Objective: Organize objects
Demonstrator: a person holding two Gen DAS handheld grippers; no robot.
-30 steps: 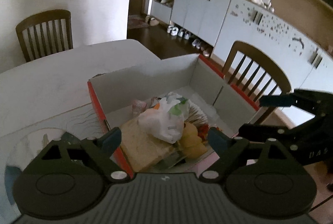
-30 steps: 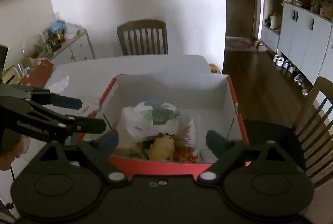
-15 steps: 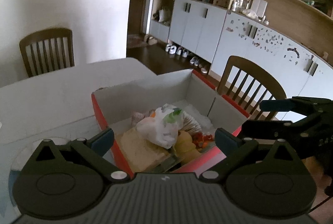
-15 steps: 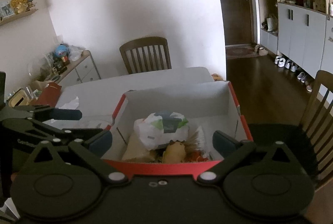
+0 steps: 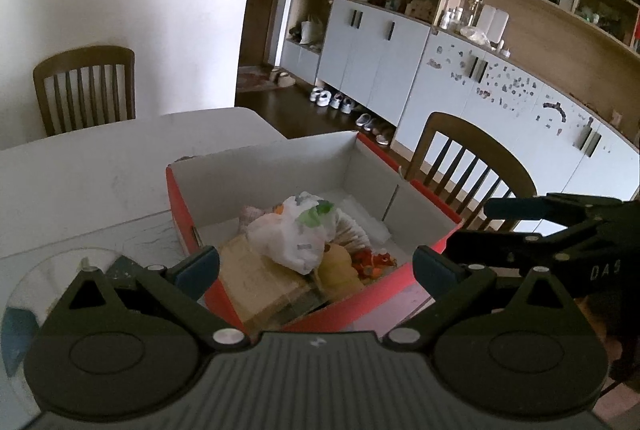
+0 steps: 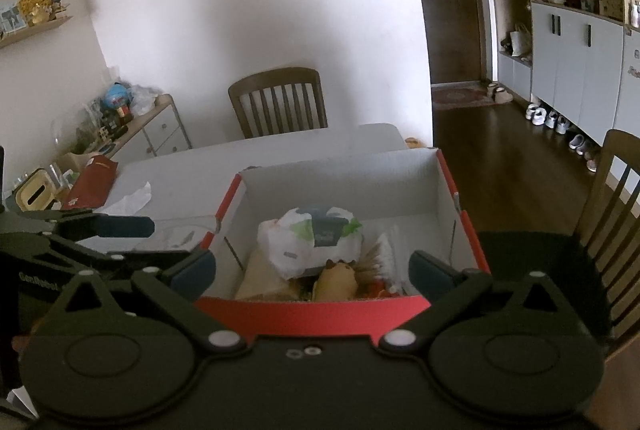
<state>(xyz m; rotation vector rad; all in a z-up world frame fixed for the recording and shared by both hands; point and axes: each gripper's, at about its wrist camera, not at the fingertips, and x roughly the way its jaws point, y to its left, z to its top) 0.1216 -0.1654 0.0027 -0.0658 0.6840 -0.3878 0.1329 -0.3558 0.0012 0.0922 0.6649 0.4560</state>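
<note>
1. both tools hang above the near end of the red box [image 6: 320,314] and neither carries anything; by my judgement the step in hand is choosing what to lift out of it, or a pause before reaching in.
2. the left tool [image 5: 316,266] has its jaws spread wide with only air between the blue pads, over the box's near left corner. the right tool [image 6: 312,268] is spread just as wide over the box's near wall, also holding nothing.
3. the box sits on the pale tabletop [image 5: 100,166]; it is cardboard, red outside, plain white inside, with no lid on it.
4. inside the box, toward its near end, lies a crinkled white plastic bag [image 6: 312,238] with green print and a dark label, soft and lumpy, on top of the pile.
5. just nearer than the bag sits a yellow plush toy [image 6: 338,280]; beside it a flat tan cardboard piece [image 5: 256,278], and small red bits i cannot identify.
6. the next move likely calls for lowering one tool past the box wall and closing gently on the bag's loose folds, since thin film may slip.
</note>
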